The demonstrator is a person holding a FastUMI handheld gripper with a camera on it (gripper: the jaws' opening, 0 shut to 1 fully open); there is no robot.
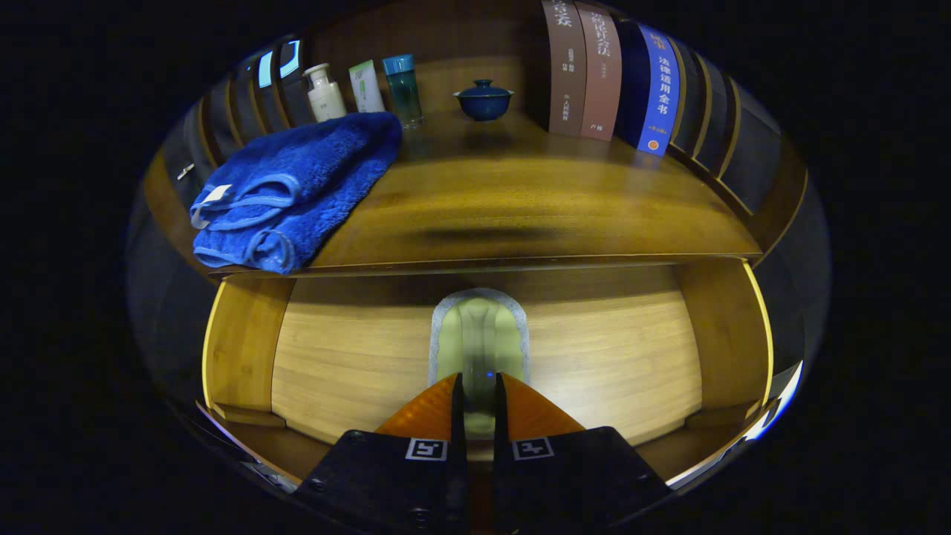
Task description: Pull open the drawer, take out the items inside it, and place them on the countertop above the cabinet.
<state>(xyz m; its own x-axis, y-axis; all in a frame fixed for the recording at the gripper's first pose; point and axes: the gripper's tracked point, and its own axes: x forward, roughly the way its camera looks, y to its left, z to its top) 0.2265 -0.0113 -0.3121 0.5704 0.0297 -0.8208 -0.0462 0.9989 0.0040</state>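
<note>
Wooden drawer (356, 357) stands pulled open below you, and your hand-held gripper (476, 386) has its orange fingers nearly together, pinching the near end of a green sponge (479, 334) lying on the drawer floor. On the tabletop (520, 200) above lie a folded blue towel (290, 189), bottles (364, 88), a lidded blue cup (484, 100) and standing books (605, 70) with Chinese spine lettering.
</note>
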